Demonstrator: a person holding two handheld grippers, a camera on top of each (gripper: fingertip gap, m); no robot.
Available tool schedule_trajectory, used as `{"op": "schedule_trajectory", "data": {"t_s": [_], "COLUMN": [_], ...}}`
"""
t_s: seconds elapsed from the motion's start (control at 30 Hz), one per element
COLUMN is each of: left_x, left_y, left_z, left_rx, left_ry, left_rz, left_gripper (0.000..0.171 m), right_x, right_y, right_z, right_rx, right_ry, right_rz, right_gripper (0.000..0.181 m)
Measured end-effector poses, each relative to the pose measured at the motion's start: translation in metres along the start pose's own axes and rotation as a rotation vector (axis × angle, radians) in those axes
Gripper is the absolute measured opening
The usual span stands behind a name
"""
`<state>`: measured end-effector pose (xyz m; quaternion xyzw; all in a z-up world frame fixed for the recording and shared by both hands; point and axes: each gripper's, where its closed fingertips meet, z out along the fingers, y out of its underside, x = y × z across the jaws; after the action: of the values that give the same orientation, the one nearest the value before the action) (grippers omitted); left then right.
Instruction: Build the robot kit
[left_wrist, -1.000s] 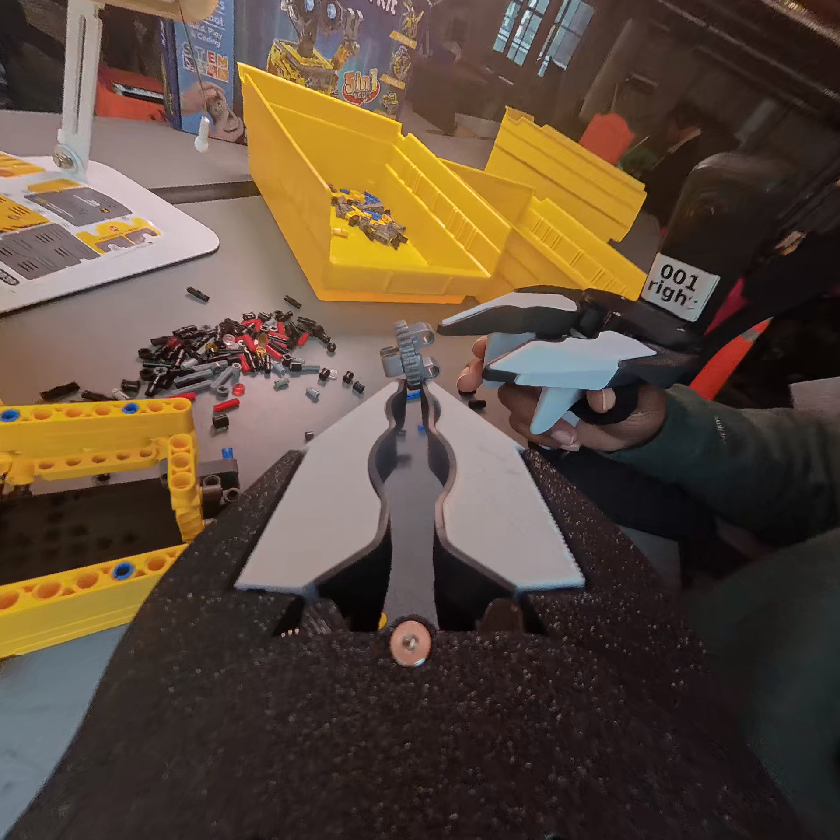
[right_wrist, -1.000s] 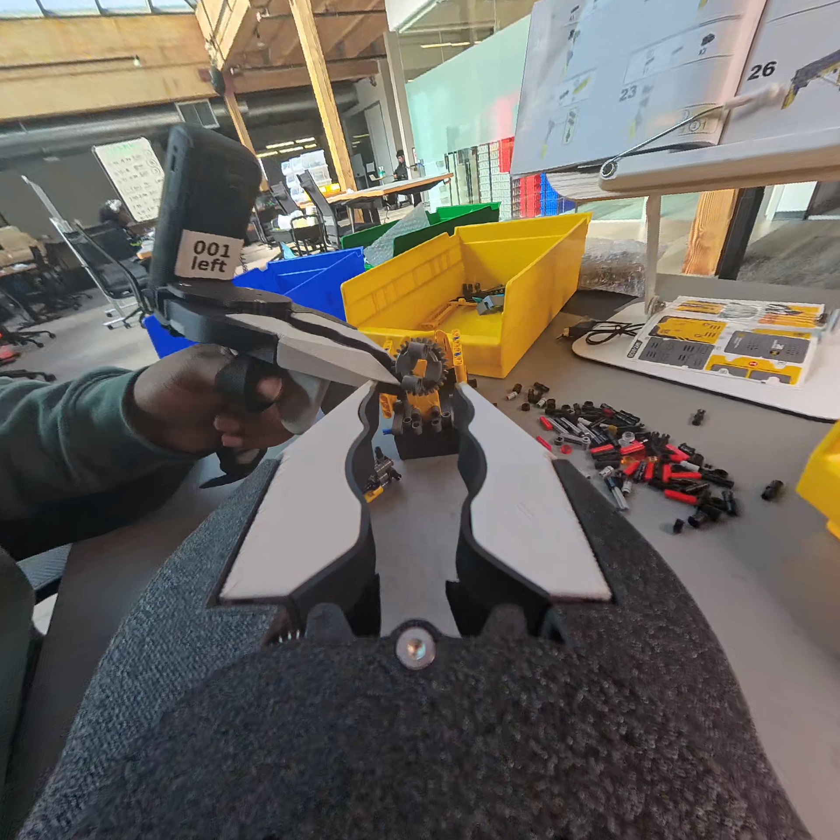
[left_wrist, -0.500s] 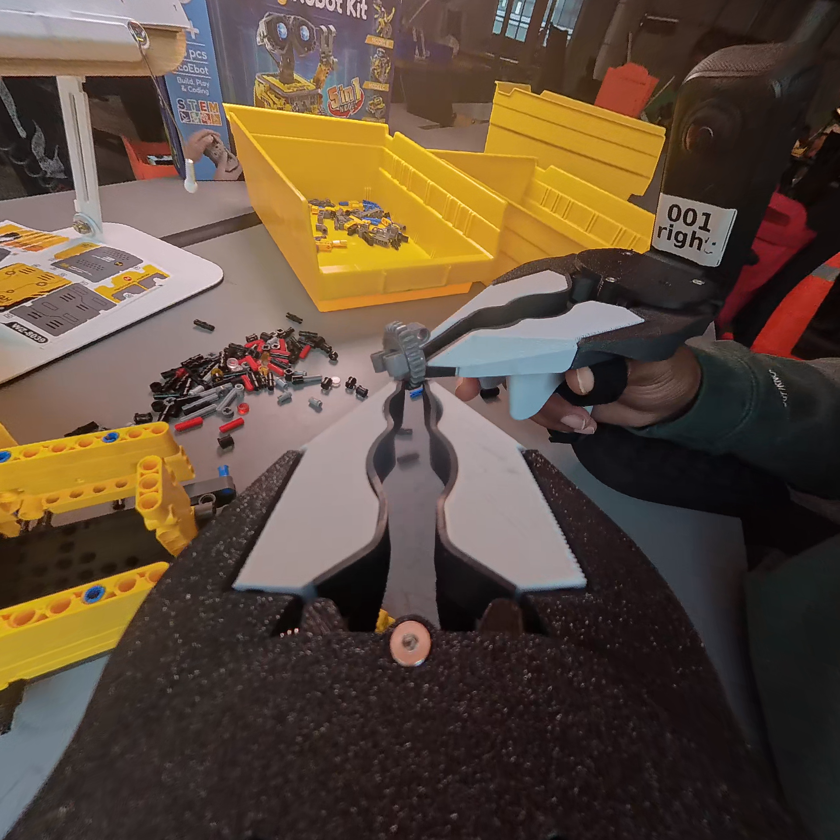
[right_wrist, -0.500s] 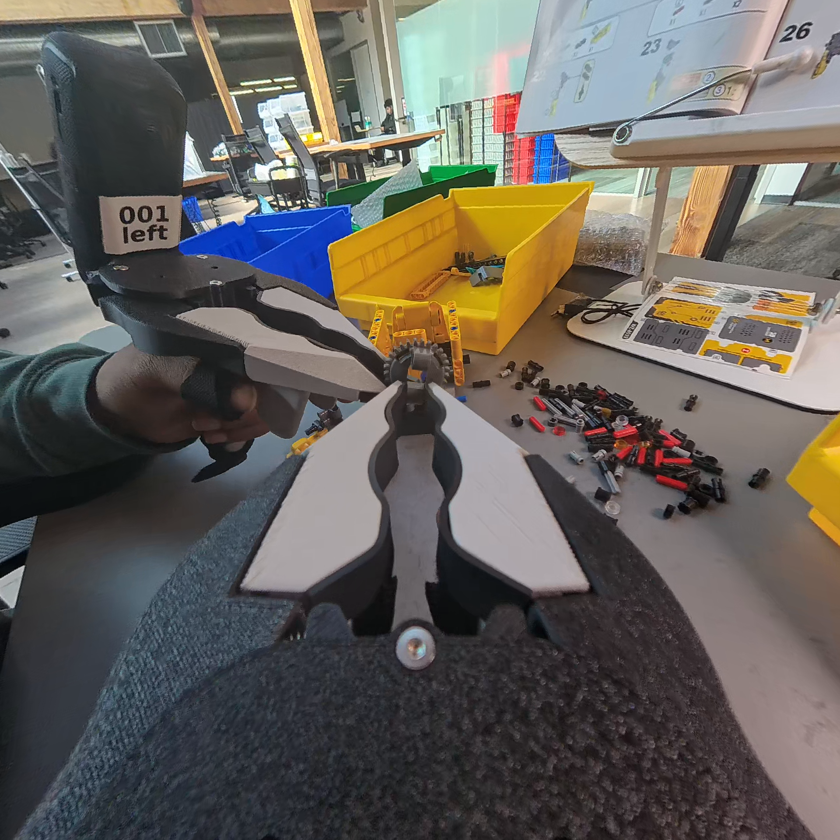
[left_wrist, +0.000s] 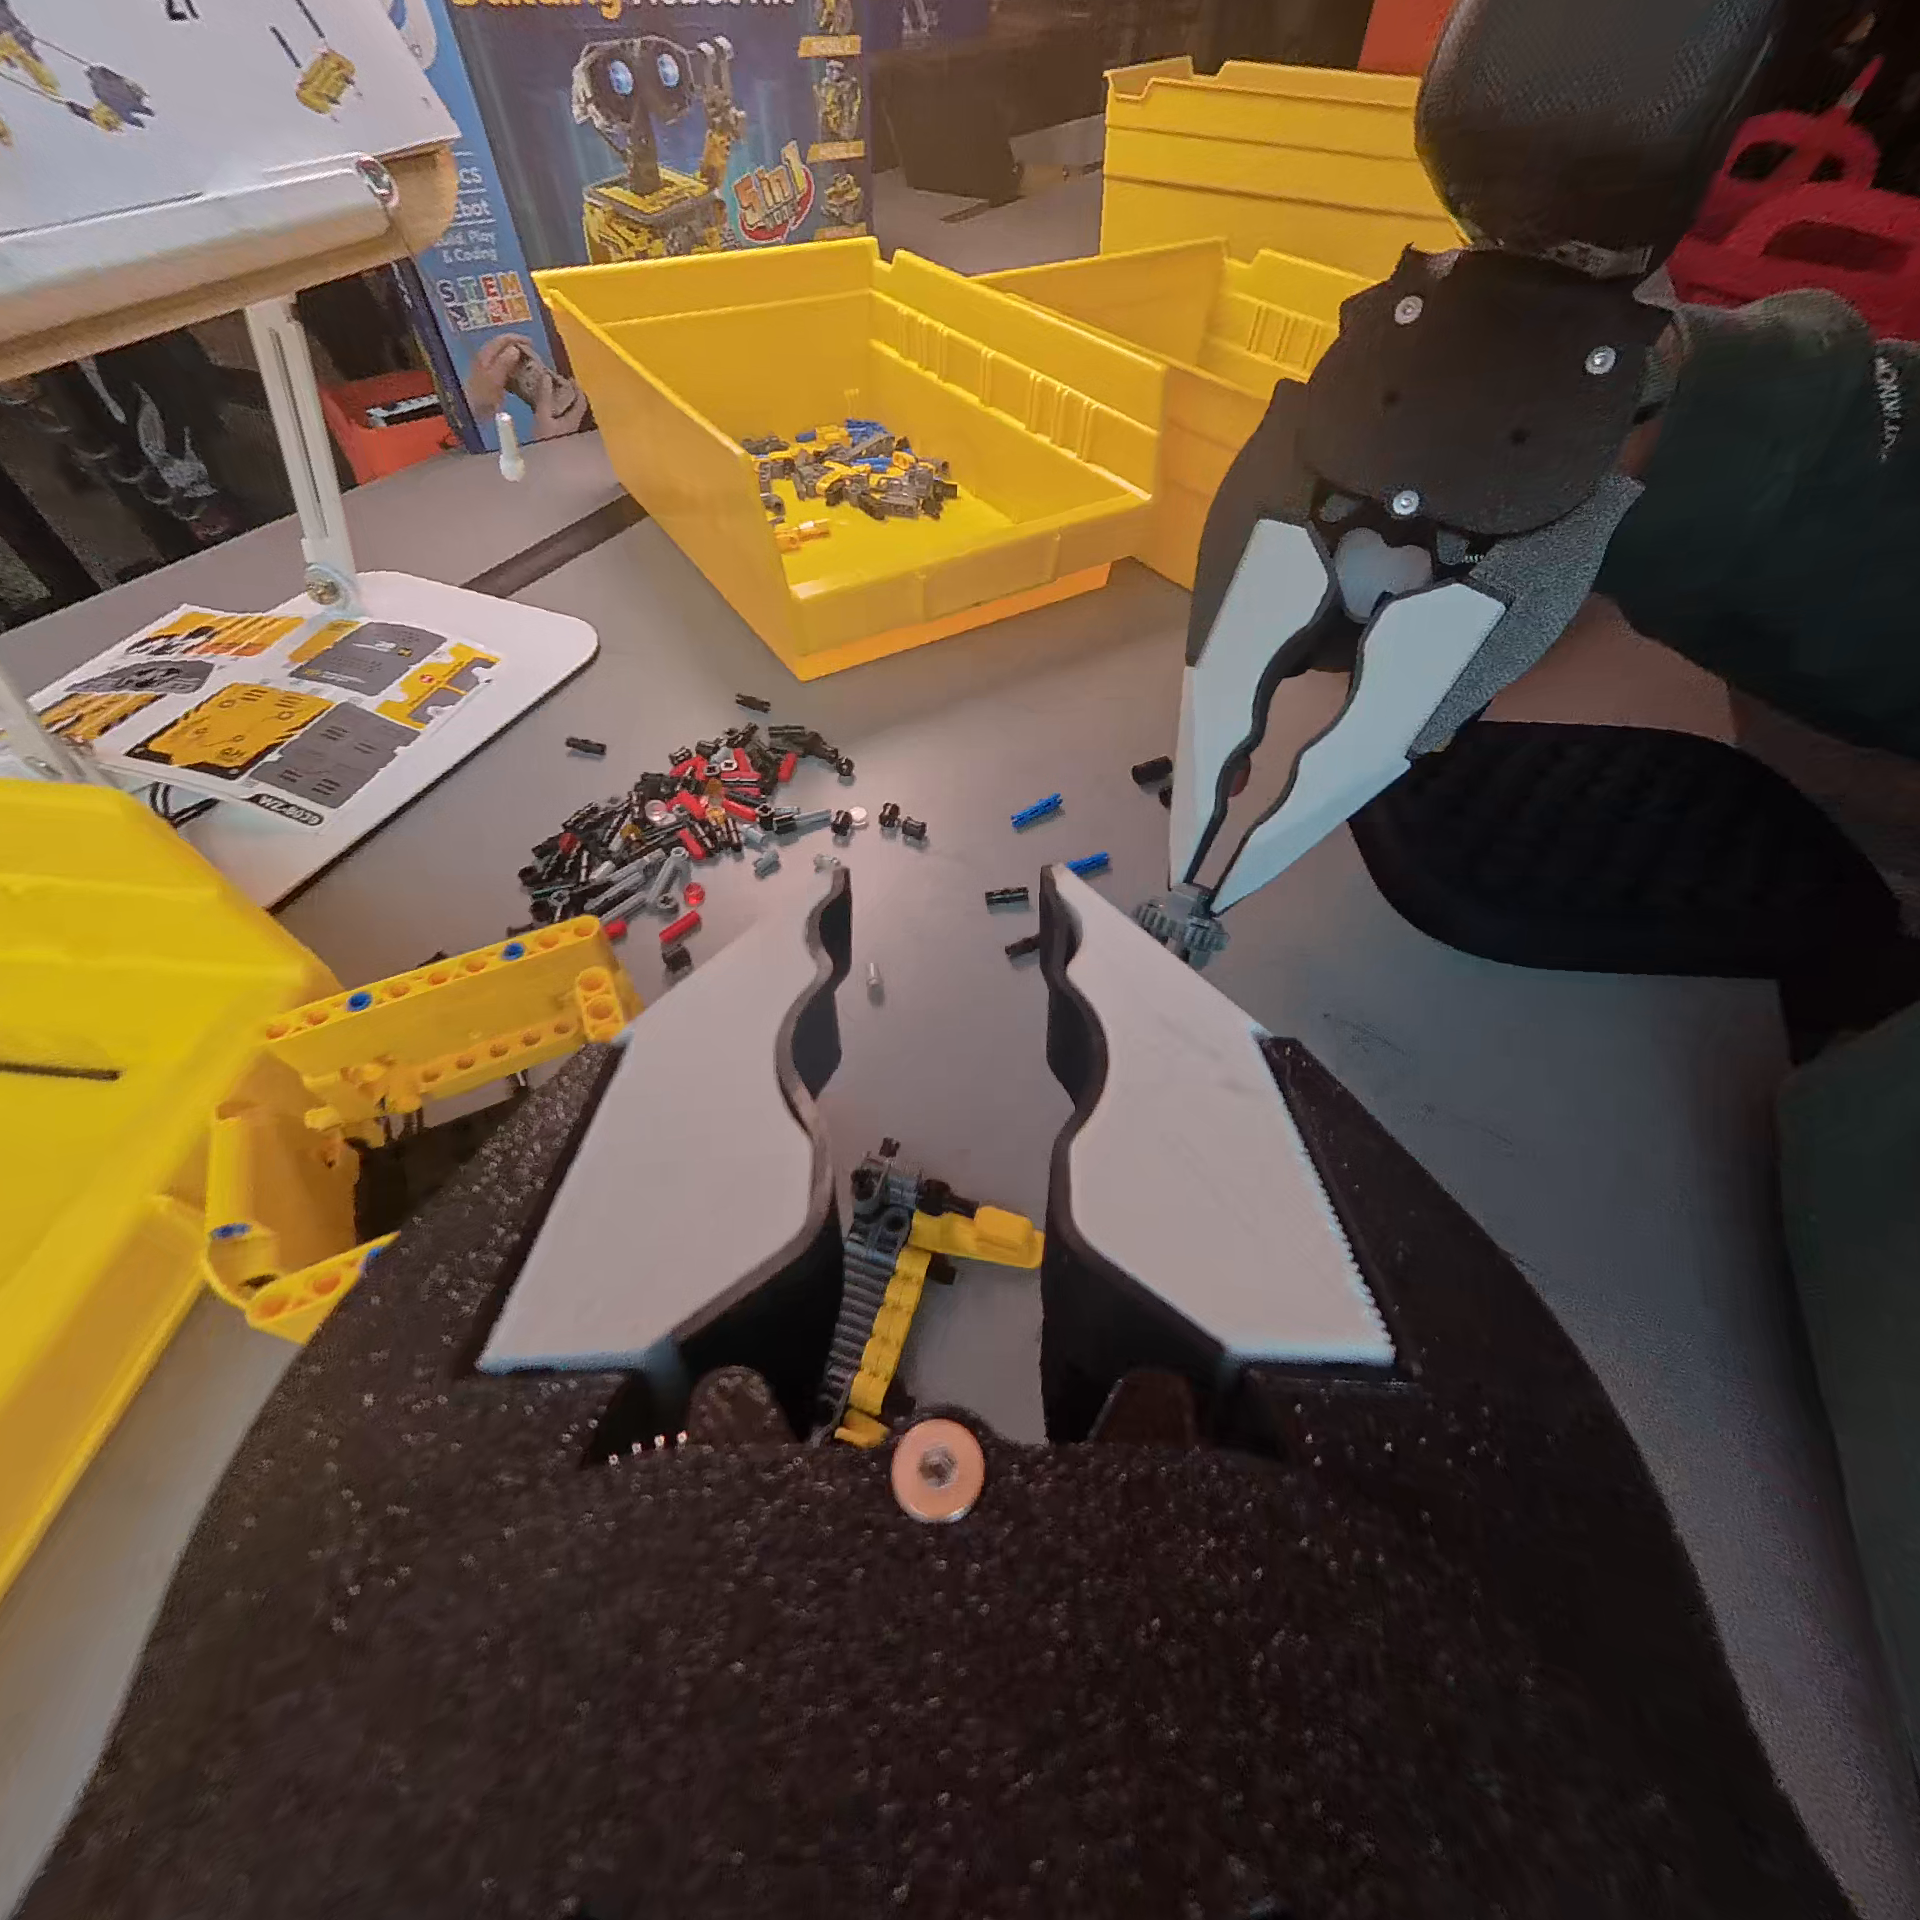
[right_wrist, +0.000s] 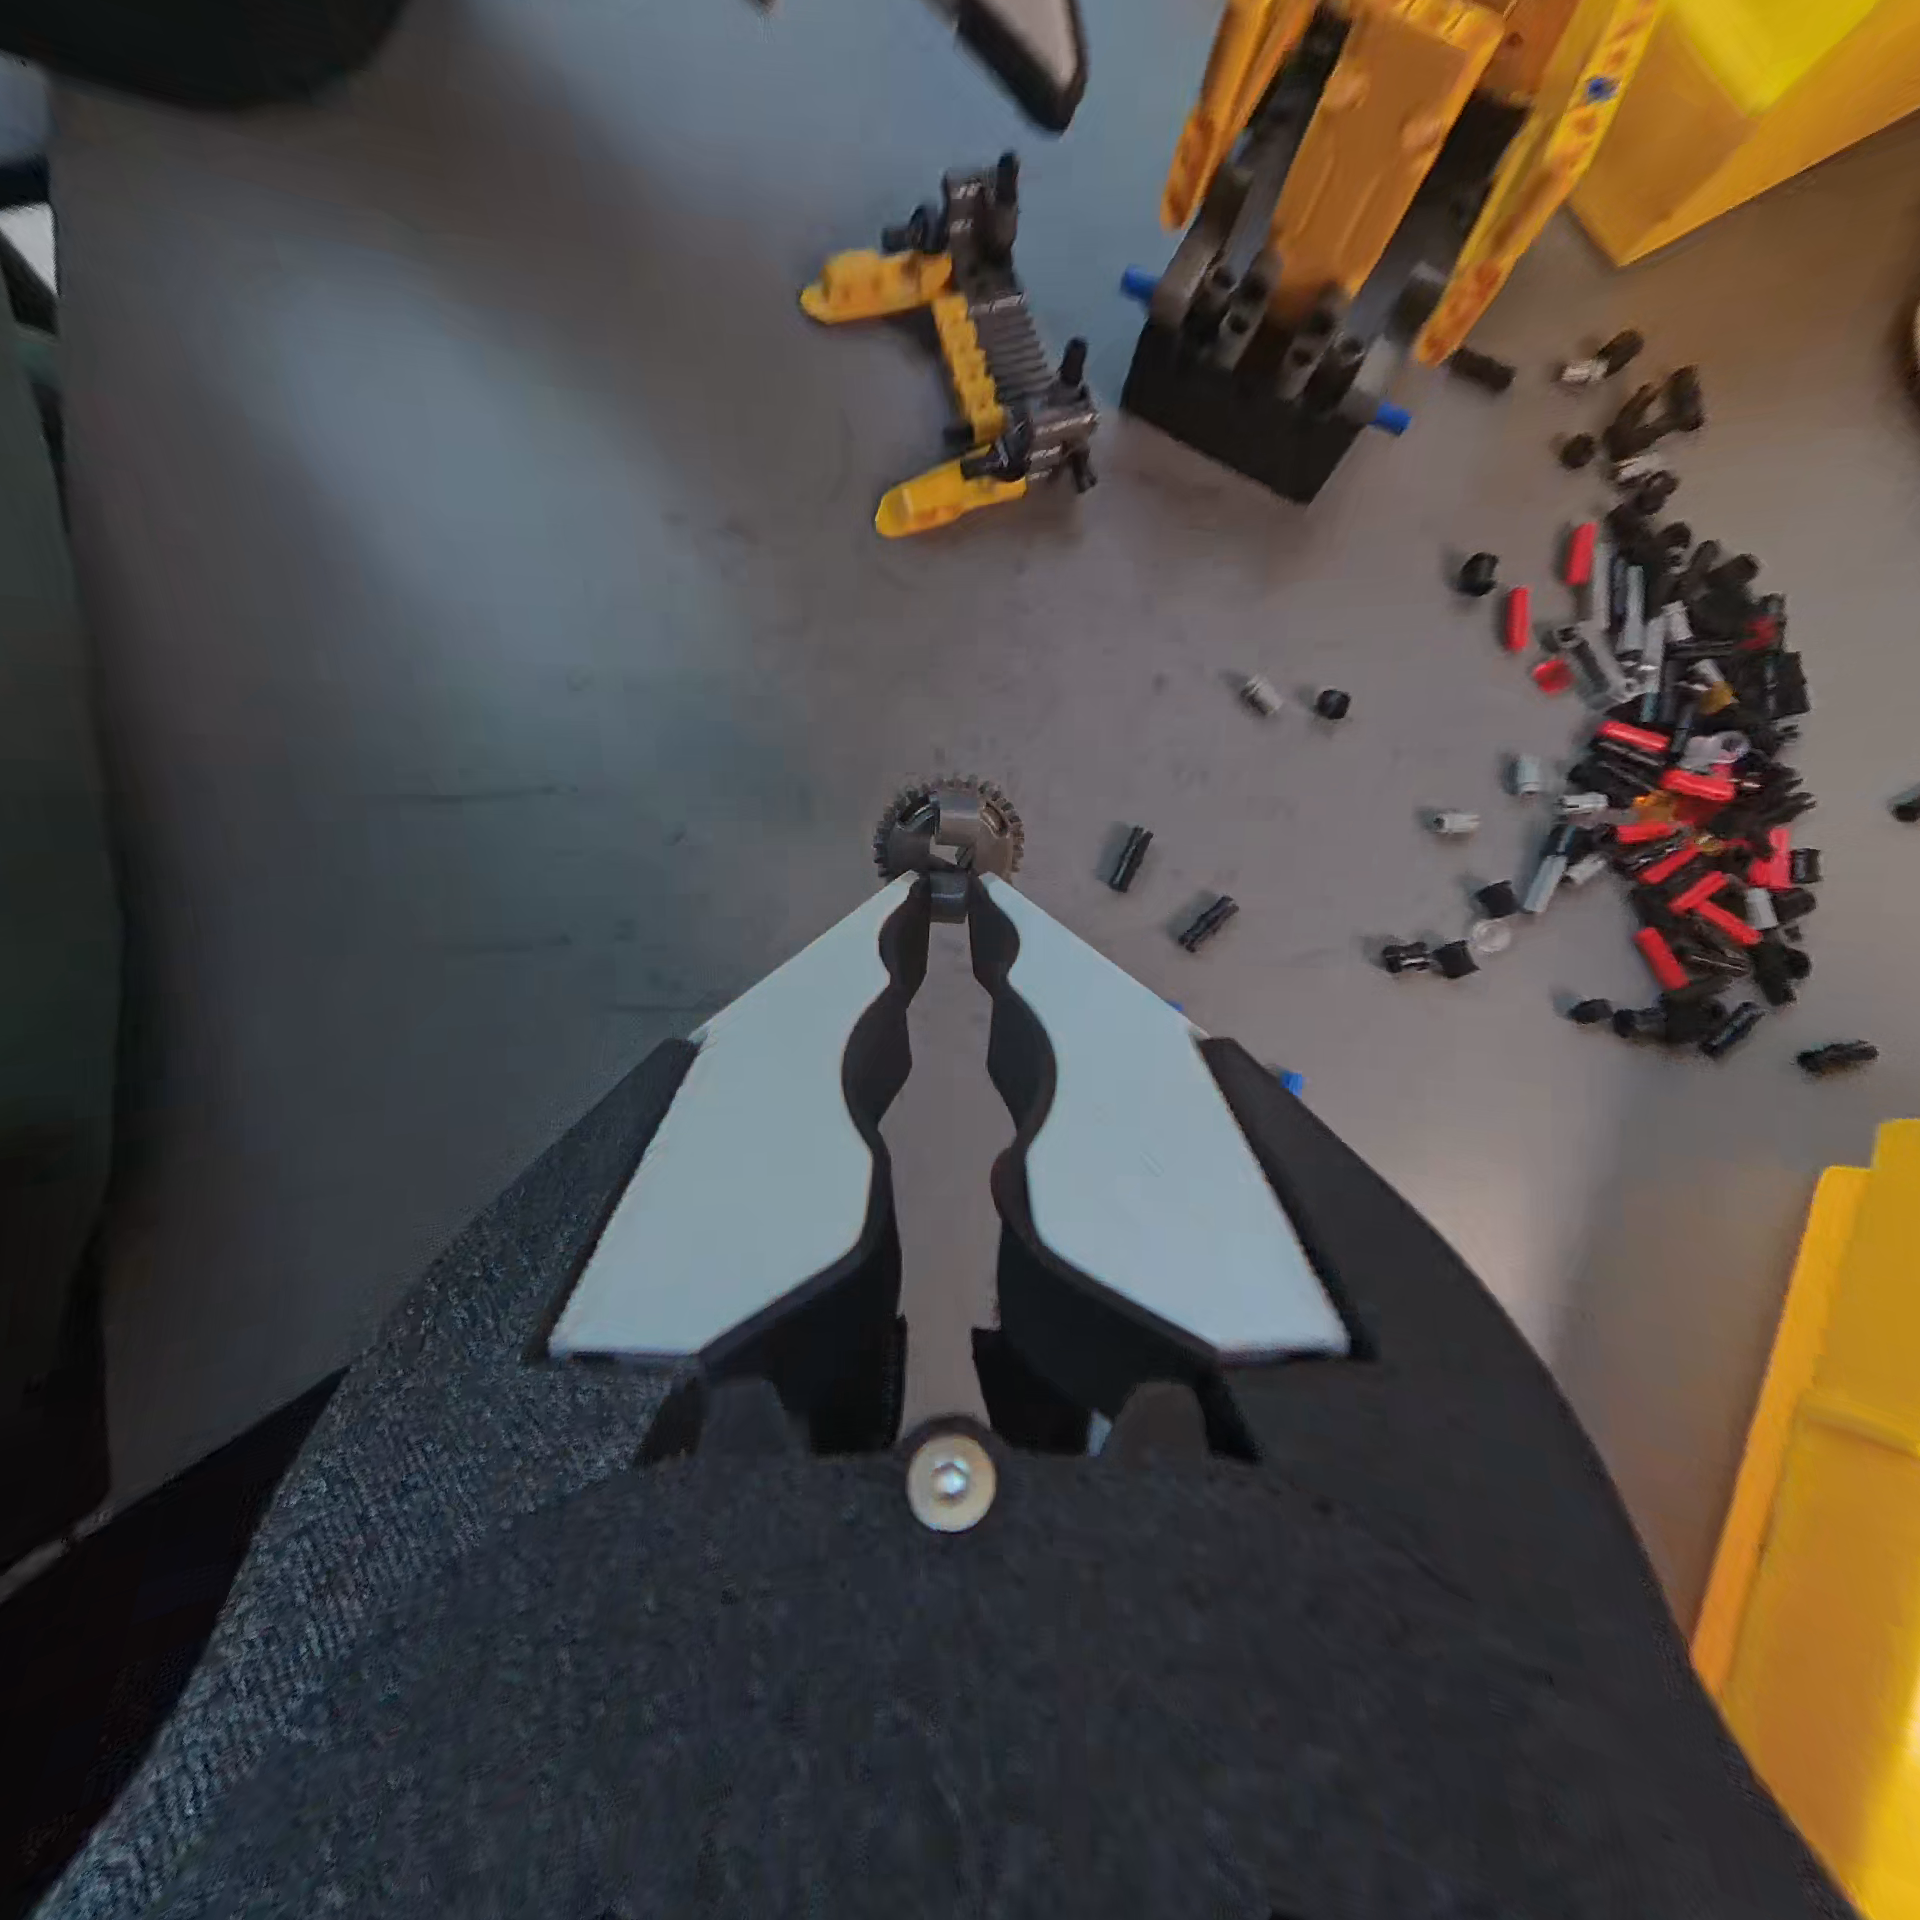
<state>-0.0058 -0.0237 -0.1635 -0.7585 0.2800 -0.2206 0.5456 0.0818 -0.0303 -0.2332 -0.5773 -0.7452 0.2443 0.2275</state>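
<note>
The grey bench (left_wrist: 1507, 1195) carries a yellow bin (left_wrist: 862, 436) well ahead of the left claw (left_wrist: 945, 894), whose fingers stand spread with nothing between the tips. A yellow and black block model (right_wrist: 1320, 249) stands far ahead of the right claw (right_wrist: 948, 881). A scatter of small pins (right_wrist: 1683, 790) lies ahead and right of it. The right claw, pointed down at the bench, pinches a small grey gear (right_wrist: 948, 826) at its tips.
</note>
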Motion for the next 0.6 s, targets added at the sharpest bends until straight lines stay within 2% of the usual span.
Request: {"op": "schedule_trajectory", "data": {"t_s": [0.13,0.3,0.4,0.57,0.6], "left_x": [-0.012,-0.017,-0.019,-0.02,-0.02], "left_y": [0.008,0.023,0.027,0.031,0.032], "left_z": [-0.015,-0.02,-0.02,-0.018,-0.017], "left_rx": [0.009,-0.009,-0.009,-0.01,-0.012], "left_ry": [-0.035,-0.045,-0.045,-0.041,-0.04], "left_rz": [-0.039,-0.069,-0.076,-0.086,-0.088], "left_gripper": [0.035,0.035,0.035,0.035,0.035], "right_x": [-0.006,-0.007,-0.005,0.01,0.014], "right_y": [0.014,0.019,0.017,0.006,0.002], "right_z": [0.01,0.017,0.019,0.017,0.016], "right_rx": [-0.132,-0.192,-0.176,-0.058,-0.018], "right_ry": [-0.027,-0.035,-0.024,0.082,0.105], "right_rz": [-0.078,-0.112,-0.099,-0.062,-0.048], "right_gripper": [0.006,0.008,0.022,0.078,0.08]}}
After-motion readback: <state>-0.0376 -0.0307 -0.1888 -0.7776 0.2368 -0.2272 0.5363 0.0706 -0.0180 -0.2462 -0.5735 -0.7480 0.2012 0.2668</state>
